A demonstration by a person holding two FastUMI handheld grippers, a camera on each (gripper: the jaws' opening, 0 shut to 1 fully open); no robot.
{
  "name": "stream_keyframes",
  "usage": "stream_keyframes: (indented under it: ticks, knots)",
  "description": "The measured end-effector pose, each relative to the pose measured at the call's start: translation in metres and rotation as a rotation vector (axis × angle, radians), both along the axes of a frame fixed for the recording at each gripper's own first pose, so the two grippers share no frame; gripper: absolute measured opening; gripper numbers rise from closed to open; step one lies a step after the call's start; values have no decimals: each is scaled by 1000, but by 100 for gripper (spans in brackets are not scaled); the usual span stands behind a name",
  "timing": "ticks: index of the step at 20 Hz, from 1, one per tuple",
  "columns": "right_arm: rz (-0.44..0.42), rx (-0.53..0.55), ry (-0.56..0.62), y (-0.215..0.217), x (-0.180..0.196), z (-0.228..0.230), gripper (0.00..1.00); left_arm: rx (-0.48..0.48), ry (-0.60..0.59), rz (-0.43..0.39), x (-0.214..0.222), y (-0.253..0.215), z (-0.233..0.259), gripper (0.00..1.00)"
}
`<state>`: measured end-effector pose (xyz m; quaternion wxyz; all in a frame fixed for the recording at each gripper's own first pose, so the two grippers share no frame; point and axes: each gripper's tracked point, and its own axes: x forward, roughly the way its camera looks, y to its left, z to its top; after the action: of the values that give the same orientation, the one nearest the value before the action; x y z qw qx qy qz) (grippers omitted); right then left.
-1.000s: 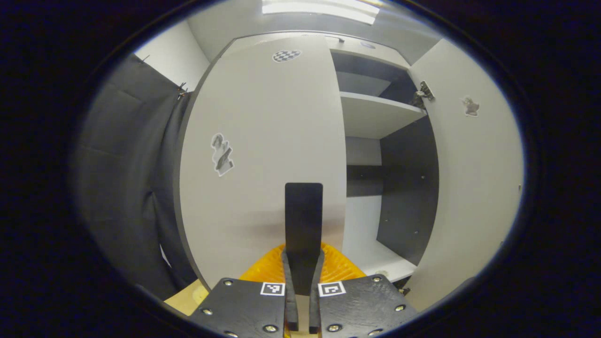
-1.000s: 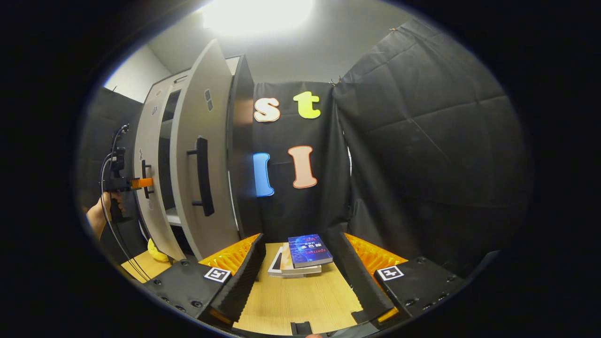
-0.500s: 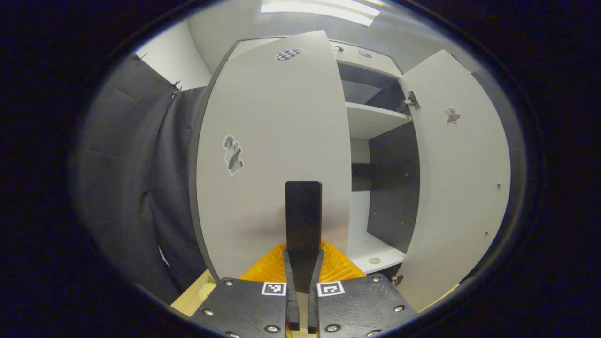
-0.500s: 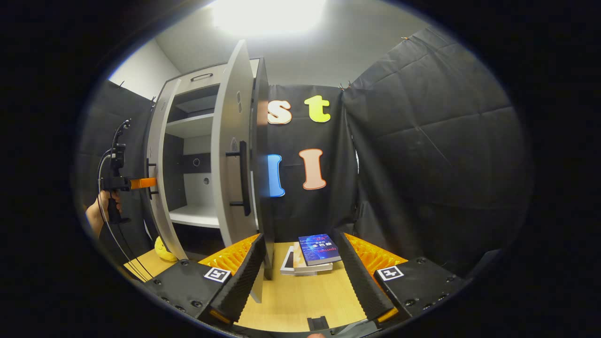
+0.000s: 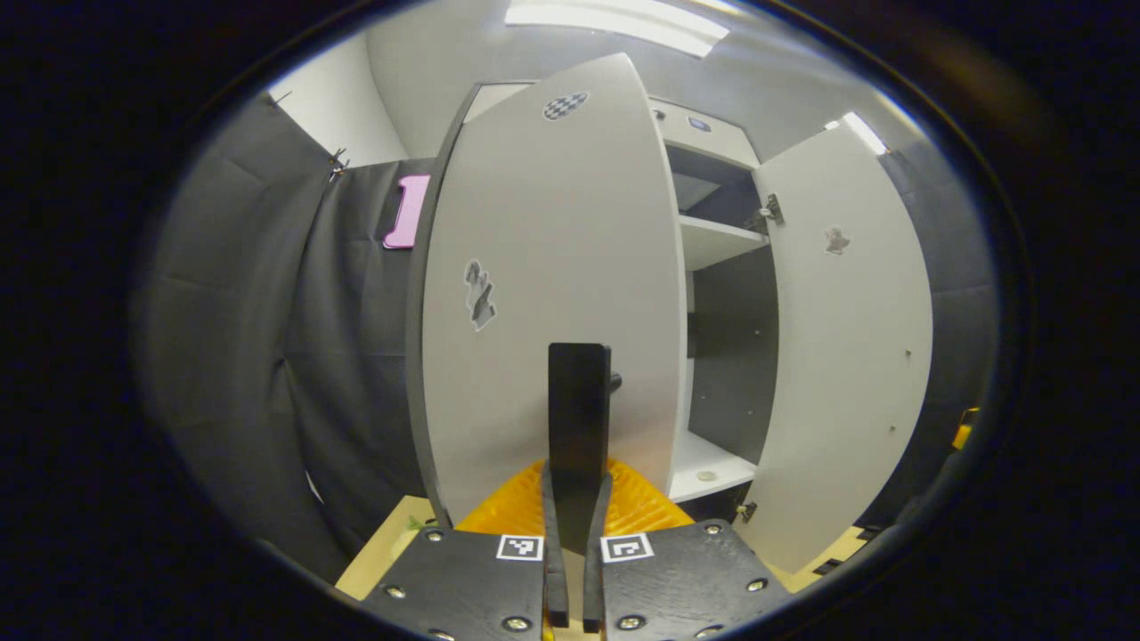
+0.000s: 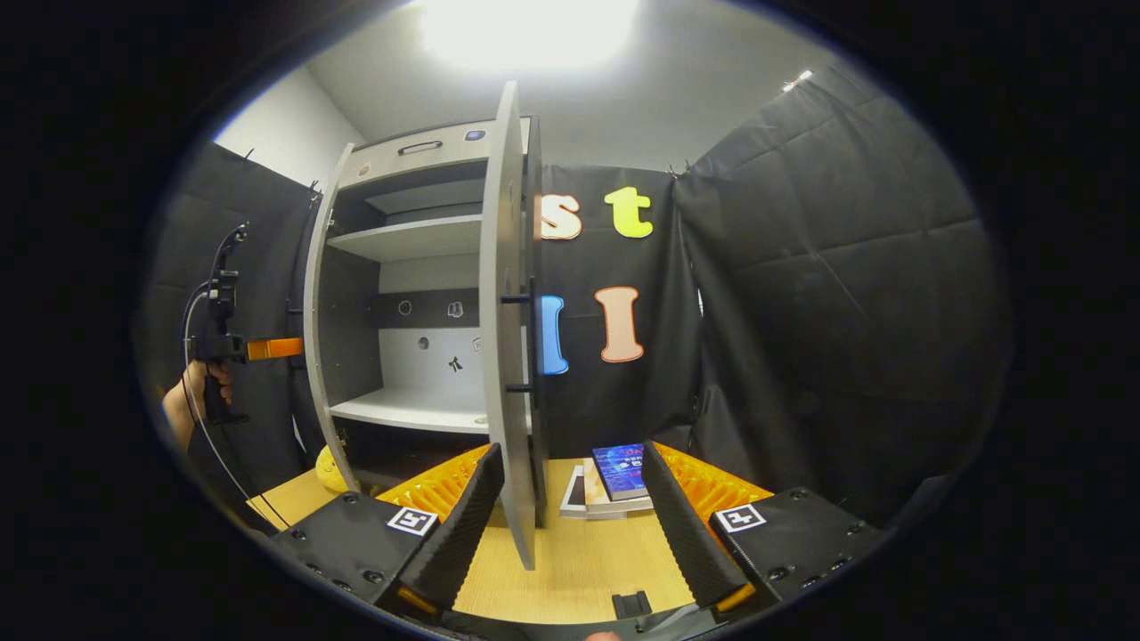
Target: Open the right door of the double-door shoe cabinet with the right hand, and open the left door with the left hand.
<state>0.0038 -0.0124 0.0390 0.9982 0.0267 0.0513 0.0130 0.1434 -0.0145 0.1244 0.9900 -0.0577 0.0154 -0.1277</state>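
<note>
The grey shoe cabinet (image 6: 419,160) stands with both doors swung out. In the left gripper view the left door (image 5: 552,267) faces me, and my left gripper (image 5: 577,485) is shut on its black handle (image 5: 579,401). The right door (image 5: 846,356) shows its inner face beyond the shelves (image 5: 721,240). In the right gripper view the right door (image 6: 509,356) is edge-on with its handle (image 6: 527,343) pointing right. My right gripper (image 6: 570,534) is open, and the door's lower corner hangs between its fingers (image 6: 454,525), close to the left one. The left gripper (image 6: 267,347) and a hand (image 6: 191,401) hold the left door (image 6: 313,338).
A stack of books (image 6: 614,476) lies on the wooden tabletop (image 6: 579,570) behind the right door. A yellow toy (image 6: 329,467) sits by the cabinet's lower left corner. Black cloth walls stand close on both sides. A small round item (image 5: 705,475) lies on the lower shelf.
Both doors have swung further open. The left door came outward with my left gripper on its handle. The right door turned until it is edge-on between my right gripper's open fingers.
</note>
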Motion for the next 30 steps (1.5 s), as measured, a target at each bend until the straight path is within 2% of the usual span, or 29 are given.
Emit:
stream_keyframes:
  ticks: [2, 4, 5, 6, 11, 12, 13, 16, 19, 20, 21, 22, 25, 26, 27, 30]
  knots:
    - [1, -2, 1, 5, -4, 0, 97, 6, -3, 8, -4, 8, 0, 11]
    - [6, 0, 5, 13, -8, -1, 97, 10, -3, 13, -10, 17, 0, 8]
    - [10, 1, 6, 17, -7, -2, 92, 9, -2, 15, -12, 24, 0, 8]
    - [14, 2, 6, 22, -9, 0, 97, 6, -2, 17, -13, 31, 0, 9]
    - [64, -21, 23, 53, -7, -5, 97, 38, -9, 29, -25, 65, 2, 7]
    - [66, -27, 18, 57, -8, -4, 92, 47, -12, 32, -26, 73, 0, 10]
    - [71, -29, 14, 61, -8, -3, 97, 56, -14, 36, -28, 81, -2, 7]
    - [87, -27, 21, 71, -9, -5, 97, 75, -10, 91, -27, 118, -6, 9]
    - [88, -21, 26, 75, -9, -5, 97, 99, 45, 190, -26, 169, -27, 6]
    - [92, -17, 26, 78, -10, -3, 97, 60, 43, 175, -18, 180, -27, 4]
    - [96, -16, 26, 80, -9, -2, 97, -8, 62, 147, -19, 183, -31, 0]
    - [99, -17, 25, 83, -9, 0, 92, -48, 63, 133, -20, 181, -32, 2]
    - [114, -22, 15, 94, -6, 5, 92, 12, 29, 162, -24, 181, -28, 3]
    - [119, -27, 12, 97, -7, 6, 97, 34, 27, 172, -26, 178, -28, 2]
    - [123, -35, 9, 99, -7, 8, 97, 48, 23, 182, -29, 177, -26, 2]
    - [128, -52, -1, 101, -11, 10, 97, 63, 10, 200, -54, 176, -23, 2]
